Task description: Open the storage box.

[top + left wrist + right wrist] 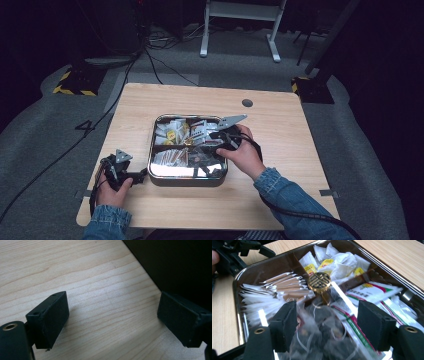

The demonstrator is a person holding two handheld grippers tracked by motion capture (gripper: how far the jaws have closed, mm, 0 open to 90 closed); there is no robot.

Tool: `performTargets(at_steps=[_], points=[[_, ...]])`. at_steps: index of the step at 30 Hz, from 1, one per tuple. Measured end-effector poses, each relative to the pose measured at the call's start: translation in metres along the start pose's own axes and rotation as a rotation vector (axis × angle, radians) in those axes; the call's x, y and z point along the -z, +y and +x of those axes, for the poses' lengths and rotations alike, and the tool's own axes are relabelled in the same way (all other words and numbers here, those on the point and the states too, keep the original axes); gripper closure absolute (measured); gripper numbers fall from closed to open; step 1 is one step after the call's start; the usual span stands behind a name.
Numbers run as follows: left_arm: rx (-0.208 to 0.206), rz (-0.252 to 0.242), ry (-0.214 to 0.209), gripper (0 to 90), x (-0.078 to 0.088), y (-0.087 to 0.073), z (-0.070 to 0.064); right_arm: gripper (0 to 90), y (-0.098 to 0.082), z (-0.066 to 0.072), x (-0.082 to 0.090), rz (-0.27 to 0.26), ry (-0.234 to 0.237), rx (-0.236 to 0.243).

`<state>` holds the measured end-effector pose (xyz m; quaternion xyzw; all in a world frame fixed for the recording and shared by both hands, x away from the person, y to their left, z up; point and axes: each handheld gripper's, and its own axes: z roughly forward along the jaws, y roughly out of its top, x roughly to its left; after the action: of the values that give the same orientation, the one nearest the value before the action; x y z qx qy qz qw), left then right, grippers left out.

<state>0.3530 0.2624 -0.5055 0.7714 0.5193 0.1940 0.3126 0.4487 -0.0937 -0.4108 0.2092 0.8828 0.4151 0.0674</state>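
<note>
Sachets (pixel 284 285) crowd the tray (pixel 152 172) at frame centre, beneath the right gripper (pixel 327 322), fingers released. Left gripper (pixel 112 315), lower left, fingers released over bare tabletop (pixel 75 270).

Bare tabletop (pixel 280 120) lies open right of and beyond the tray (pixel 188 179), and along the near edge. The tray's raised rim walls off its packed compartments: white packets (pixel 337 262), brown sticks (pixel 287 285), printed sachets (pixel 372 292), with a brass knob (pixel 319 282) standing up at the centre. The left gripper (pixel 142 175), jaws apart over bare wood (pixel 110 302), sits just beside the tray's left wall.
</note>
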Motion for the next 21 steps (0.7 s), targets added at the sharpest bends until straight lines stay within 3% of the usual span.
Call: performTargets(at_steps=[2, 8, 13, 17, 21], points=[[0.002, 0.0, 0.0, 10.8, 0.0, 0.0, 0.0, 33.1, 0.003, 0.0, -0.004, 0.003, 0.002, 0.005], [0.006, 0.002, 0.002, 10.8, 0.001, -0.001, -0.001, 40.3, 0.016, 0.002, -0.036, 0.04, 0.032, -0.004], [0.008, 0.0, 0.003, 10.7, 0.001, -0.001, -0.001, 44.5, 0.021, 0.004, -0.052, 0.038, 0.041, 0.002], [0.008, 0.0, 0.002, 10.8, 0.001, -0.001, -0.001, 50.0, 0.021, 0.003, -0.065, 0.054, 0.024, 0.017], [0.008, 0.001, 0.002, 10.7, 0.001, -0.001, -0.001, 58.3, 0.017, 0.005, -0.07, 0.015, -0.006, 0.066]])
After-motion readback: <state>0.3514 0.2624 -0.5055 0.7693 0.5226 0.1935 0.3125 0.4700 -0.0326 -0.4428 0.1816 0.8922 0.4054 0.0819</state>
